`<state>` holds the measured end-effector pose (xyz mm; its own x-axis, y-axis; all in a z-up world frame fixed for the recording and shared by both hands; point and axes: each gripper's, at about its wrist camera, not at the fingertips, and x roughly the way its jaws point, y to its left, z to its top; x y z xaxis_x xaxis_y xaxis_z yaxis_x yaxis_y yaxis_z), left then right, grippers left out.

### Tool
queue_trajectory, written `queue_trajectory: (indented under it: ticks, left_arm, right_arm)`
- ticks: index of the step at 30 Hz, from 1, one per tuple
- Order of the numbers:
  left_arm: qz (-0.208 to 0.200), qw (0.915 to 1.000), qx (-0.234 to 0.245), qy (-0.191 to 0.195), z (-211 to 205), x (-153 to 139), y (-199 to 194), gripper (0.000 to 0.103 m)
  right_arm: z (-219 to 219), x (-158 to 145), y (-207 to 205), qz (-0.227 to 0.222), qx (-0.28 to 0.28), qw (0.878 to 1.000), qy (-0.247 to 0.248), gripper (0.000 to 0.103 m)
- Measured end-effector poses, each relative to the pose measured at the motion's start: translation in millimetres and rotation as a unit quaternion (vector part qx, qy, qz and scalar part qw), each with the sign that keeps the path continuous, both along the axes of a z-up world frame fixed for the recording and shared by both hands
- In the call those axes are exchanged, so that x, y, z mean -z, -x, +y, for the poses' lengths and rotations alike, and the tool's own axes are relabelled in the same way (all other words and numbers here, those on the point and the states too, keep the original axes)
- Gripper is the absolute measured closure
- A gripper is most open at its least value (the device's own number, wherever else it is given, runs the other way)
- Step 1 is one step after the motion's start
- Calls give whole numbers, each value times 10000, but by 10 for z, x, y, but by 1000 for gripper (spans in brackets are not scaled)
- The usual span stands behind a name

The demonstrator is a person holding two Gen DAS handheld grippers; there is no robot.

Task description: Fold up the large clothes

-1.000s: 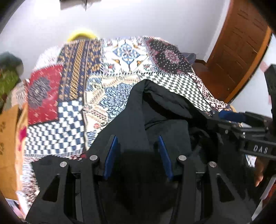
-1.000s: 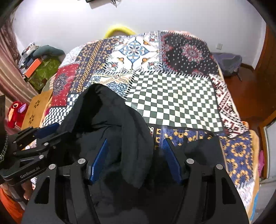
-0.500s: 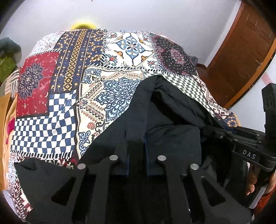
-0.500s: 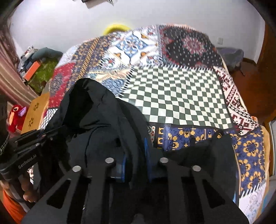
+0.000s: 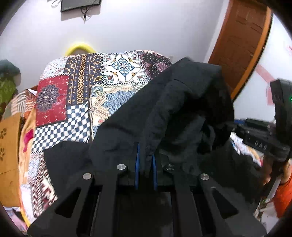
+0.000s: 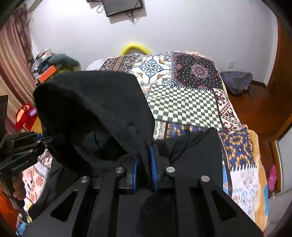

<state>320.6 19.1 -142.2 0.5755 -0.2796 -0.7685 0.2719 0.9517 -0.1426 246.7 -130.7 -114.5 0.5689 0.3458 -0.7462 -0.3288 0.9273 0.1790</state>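
Note:
A black hoodie (image 5: 175, 109) is held up over the patchwork bed cover (image 5: 76, 102). My left gripper (image 5: 145, 164) is shut on a fold of the hoodie near the hood's left side. My right gripper (image 6: 143, 164) is shut on the hoodie (image 6: 94, 102) at the hood's right side, with the hood standing up in front of it and a drawstring hanging. The lower part of the hoodie hangs below both grippers, out of sight. The right gripper shows at the right of the left wrist view (image 5: 262, 138), and the left gripper at the left of the right wrist view (image 6: 27, 147).
The bed cover (image 6: 186, 102) fills the middle of the room. A wooden door (image 5: 242, 49) stands at the right. A dark bag (image 6: 237, 82) lies on the floor past the bed. Clutter and a red toy (image 6: 25, 116) sit at the left. A screen (image 6: 122, 5) hangs on the wall.
Both grippers closed on the hoodie, then lifted it off the bed; the hood now stands higher in both views.

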Motion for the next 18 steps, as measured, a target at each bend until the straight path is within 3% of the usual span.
queue_trajectory:
  ticks: [4,9,11,15,18]
  left_arm:
    - [146,9996,114,-198,-50,89,335,91]
    - [299,9986,268,-352,-80,225,734,72]
    - [260,9986,242,-404,-65,250,887,58]
    - [224,9989,170,-371,21,228,1104,57]
    - [74,9994,0,-333,142,114,1208,57]
  right_arm:
    - [-72,23,273,144,-98,9998,6,87]
    - [-212,49,497,384,-154,9991,-103,87]
    - [-273,45,569,404,-143,9990,-90,86]
    - [-370,-43,627,272,-36,9996,48,86]
    - [-460,-183,660,86,45,9999,-114,86]
